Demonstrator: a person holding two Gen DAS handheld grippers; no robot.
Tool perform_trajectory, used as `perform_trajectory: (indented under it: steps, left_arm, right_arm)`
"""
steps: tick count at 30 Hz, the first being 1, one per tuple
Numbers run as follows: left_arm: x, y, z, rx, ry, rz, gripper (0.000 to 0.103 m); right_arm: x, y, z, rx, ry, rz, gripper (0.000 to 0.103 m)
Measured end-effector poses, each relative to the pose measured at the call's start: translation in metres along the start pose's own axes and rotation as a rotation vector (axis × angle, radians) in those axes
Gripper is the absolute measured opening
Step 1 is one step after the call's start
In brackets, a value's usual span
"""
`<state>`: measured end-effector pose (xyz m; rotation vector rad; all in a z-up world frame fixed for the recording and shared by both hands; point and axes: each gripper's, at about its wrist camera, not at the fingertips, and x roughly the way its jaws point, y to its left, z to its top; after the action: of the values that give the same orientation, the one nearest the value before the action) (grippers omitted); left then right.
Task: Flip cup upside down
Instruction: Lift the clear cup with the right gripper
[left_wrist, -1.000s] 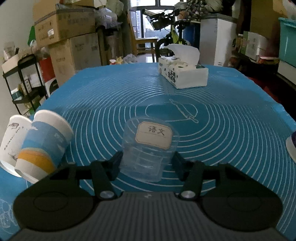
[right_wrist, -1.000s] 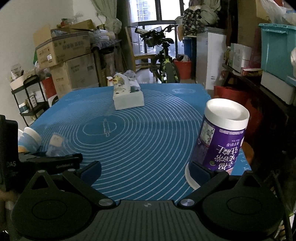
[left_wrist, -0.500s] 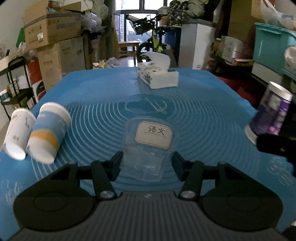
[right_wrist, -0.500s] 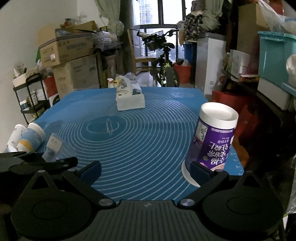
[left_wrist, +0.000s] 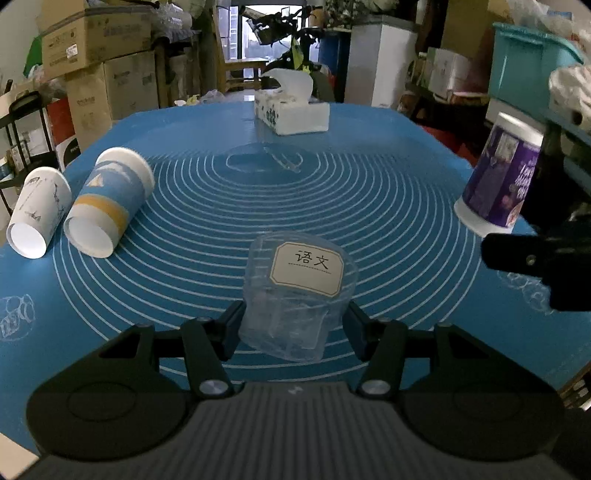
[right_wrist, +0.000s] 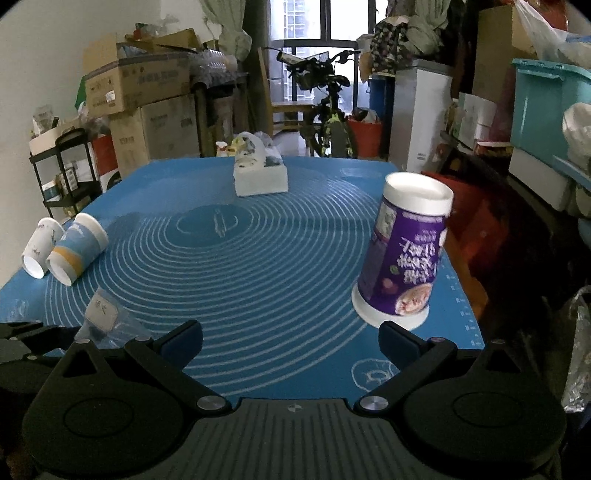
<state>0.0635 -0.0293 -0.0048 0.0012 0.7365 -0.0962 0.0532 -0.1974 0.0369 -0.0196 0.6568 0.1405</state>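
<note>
Nearest my left wrist camera, my left gripper (left_wrist: 293, 325) clamps a clear plastic cup (left_wrist: 295, 295) between its fingers, its label facing up; the cup is tilted and appears held above the blue mat (left_wrist: 295, 192) covering the tabletop. My right gripper (right_wrist: 290, 338) stands wide, its jaws holding nothing. Just beyond its right finger, a purple cup (right_wrist: 404, 254) stands inverted near the mat's right edge, leaning slightly. At mid-distance on the left, a blue-and-orange paper cup (left_wrist: 107, 203) and a white paper cup (left_wrist: 38, 212) lie on their sides, touching, open ends toward me. At the far end of the mat sits a tissue box (left_wrist: 291, 112). Beyond the tabletop I see stacked cardboard boxes (right_wrist: 140, 110) and a bicycle (right_wrist: 325, 107).
</note>
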Motion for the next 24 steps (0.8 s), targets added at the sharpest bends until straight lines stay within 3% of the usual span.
perform_trajectory:
  steps: [5,9,15,24]
  left_arm:
    - [-0.001,-0.002,-0.004,0.008,-0.005,0.011,0.062]
    - [-0.002,-0.003,-0.005,0.015,-0.019,0.009,0.075]
    - [-0.004,-0.002,-0.005,0.012,-0.031,0.017,0.083]
    - [-0.015,-0.001,-0.005,0.031,-0.042,0.01,0.089]
  right_arm:
    - [-0.001,-0.003,-0.002,-0.005,0.007,-0.001,0.101]
    - [0.0,-0.006,-0.002,-0.001,0.014,0.004,0.101]
    - [0.002,-0.006,-0.002,-0.004,0.022,0.014,0.101]
    - [-0.003,0.007,0.002,-0.083,0.019,0.025,0.101]
